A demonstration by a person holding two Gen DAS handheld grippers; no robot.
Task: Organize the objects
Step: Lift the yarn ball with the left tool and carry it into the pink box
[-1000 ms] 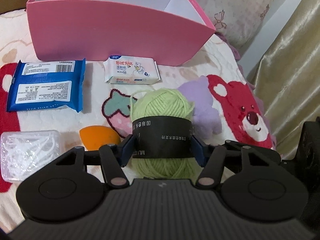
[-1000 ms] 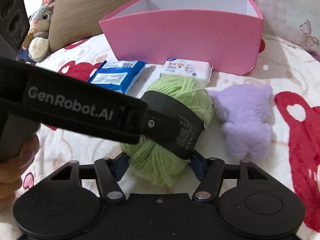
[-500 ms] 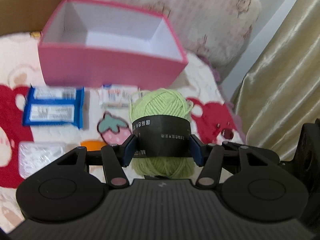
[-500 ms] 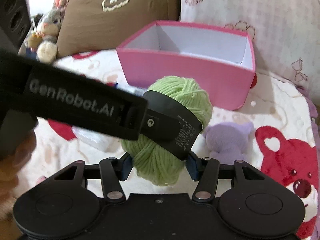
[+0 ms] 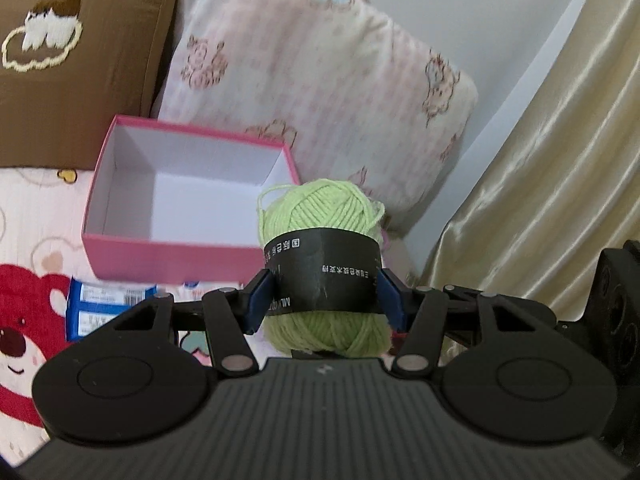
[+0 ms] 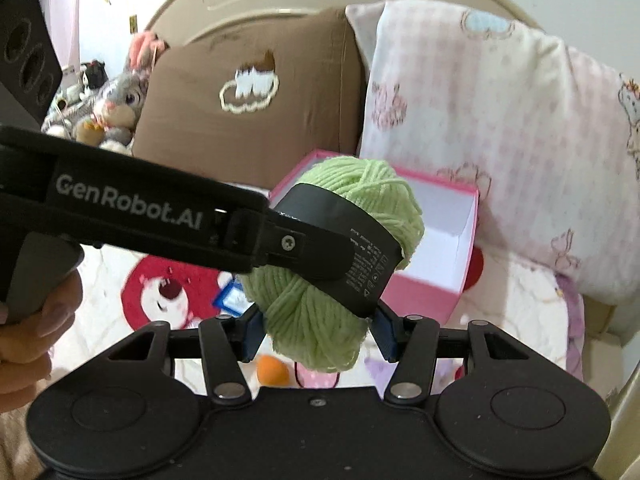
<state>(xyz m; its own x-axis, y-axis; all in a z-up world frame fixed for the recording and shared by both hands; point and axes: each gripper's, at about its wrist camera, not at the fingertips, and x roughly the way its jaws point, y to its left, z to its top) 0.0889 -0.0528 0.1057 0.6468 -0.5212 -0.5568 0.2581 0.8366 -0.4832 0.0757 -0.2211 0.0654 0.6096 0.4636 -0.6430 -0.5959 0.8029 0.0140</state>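
Left wrist view: left gripper (image 5: pixel 323 296) and right gripper (image 6: pixel 316 330) both clamp green yarn ball (image 5: pixel 326 216) above bed; soft yarn could slip before pink box (image 5: pixel 168 250).

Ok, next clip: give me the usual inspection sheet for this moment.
Surface: bed with a cartoon bear blanket.
Job's things: green yarn ball held in the air near the empty pink box.
Clutter: blue packet, orange sponge.
Grippers: left gripper and right gripper both clamp the yarn ball between their fingers.
Cables: nothing seen.
Surroundings: brown cushion, pink-print pillow, plush rabbit, beige curtain.
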